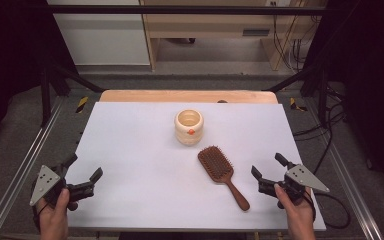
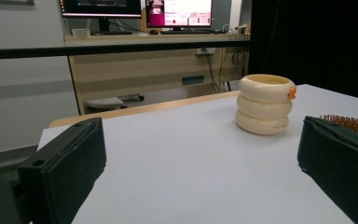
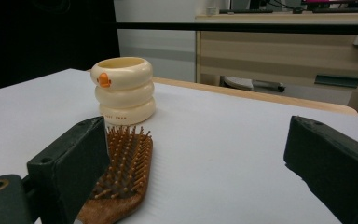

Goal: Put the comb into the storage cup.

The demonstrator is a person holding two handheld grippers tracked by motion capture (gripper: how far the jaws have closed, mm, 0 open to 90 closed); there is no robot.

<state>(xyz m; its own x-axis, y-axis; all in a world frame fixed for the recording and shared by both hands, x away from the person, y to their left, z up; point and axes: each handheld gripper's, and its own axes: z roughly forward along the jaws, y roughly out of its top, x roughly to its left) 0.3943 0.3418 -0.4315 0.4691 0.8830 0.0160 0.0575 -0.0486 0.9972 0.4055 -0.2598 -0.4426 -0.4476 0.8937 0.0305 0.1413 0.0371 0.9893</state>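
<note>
A cream ringed cup (image 1: 188,127) with a small orange mark stands upright near the table's middle back; the cup (image 2: 264,104) lies ahead in the left gripper view, and the cup (image 3: 124,90) in the right gripper view too. A brown wooden hairbrush (image 1: 221,173) lies bristles up in front of it, handle toward the near right. My left gripper (image 1: 83,169) is open at the near left edge, nothing between its jaws. My right gripper (image 1: 268,165) is open at the near right, just right of the brush handle; the hairbrush (image 3: 121,179) sits beside its left jaw.
The white tabletop (image 1: 140,165) rests on a wooden board (image 1: 187,96) showing at the far edge. Metal frame rails (image 1: 25,160) run along both sides. Cables (image 1: 330,130) trail on the floor at the right. A desk with monitors (image 2: 177,11) stands beyond.
</note>
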